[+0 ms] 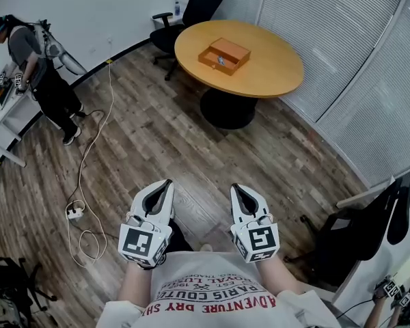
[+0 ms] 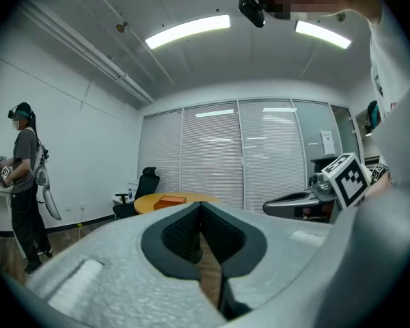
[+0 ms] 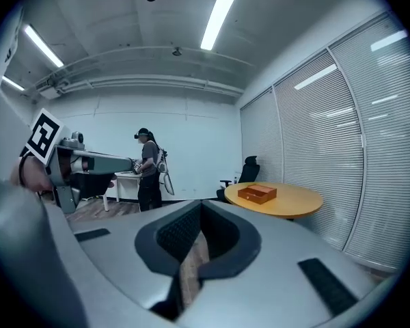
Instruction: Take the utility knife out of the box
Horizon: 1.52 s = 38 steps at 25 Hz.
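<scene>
Round table (image 1: 273,74) — box (image 1: 223,55) well away, utility knife (image 1: 220,61) axis unreadable | left gripper (image 1: 167,182), right gripper (image 1: 236,187) — closed, empty

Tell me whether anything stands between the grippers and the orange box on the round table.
Nothing visible does. Only wooden floor lies between the left gripper, the right gripper and the round wooden table bearing the orange rectangular box; the black office chair stands beyond the table.

Office room around a round wooden table (image 1: 273,70)

Just behind the table stands a black office chair (image 1: 203,4), and slatted blinds (image 1: 348,60) line the wall to its right. Well to its left, a person in dark clothes (image 1: 44,74) stands at a white desk (image 1: 10,118). Nearer the table, a white cable (image 1: 89,149) trails across the wood floor (image 1: 164,142) to a power strip (image 1: 74,213).
</scene>
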{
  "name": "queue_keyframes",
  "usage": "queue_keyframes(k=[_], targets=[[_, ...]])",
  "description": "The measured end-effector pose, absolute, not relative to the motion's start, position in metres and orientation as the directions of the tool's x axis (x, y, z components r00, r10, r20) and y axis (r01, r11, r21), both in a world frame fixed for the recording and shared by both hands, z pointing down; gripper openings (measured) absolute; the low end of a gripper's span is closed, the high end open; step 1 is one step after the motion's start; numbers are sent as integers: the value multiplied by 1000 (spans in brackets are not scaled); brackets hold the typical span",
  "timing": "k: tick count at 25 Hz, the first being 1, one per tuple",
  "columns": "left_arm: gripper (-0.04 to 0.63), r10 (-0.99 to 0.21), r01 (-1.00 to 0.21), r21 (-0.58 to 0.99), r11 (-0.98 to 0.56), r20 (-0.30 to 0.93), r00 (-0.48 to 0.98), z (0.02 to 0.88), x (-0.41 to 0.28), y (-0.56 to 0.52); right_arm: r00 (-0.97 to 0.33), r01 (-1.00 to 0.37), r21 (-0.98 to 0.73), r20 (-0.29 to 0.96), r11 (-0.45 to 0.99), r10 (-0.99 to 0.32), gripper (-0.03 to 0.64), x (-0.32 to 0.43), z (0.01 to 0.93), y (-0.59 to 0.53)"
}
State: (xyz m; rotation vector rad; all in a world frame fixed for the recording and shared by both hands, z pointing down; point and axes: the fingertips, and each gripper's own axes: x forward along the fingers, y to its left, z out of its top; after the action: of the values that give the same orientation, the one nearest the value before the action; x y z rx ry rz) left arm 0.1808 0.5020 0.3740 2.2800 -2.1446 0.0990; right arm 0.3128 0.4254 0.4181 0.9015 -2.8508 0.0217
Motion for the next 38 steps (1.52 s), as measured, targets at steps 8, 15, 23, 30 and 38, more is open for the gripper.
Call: queue_keyframes(k=[8,15,23,30,38], targets=[[-5,-995,-998,-19,-59,79,57,386,158,475,-805,-576,-11,184,818,-564,6,292,432,400],[-5,-992,-996,-15,-90,95,88,389,130,434,-784,-600,-20,211,800,-584,6,266,439,362],[-5,-988,-993,-6,-121,99,120,385,68,388,-767,-621,-35,236,783,-597,6,205,439,320],[-5,-983,-987,-15,-161,91,159,370,0,346,-744,-651,-51,242,757,-623,6,141,427,285],[-5,-973,-977,-1,-214,82,214,362,-73,308,-699,-701,-45,245,712,-672,6,77,416,251]])
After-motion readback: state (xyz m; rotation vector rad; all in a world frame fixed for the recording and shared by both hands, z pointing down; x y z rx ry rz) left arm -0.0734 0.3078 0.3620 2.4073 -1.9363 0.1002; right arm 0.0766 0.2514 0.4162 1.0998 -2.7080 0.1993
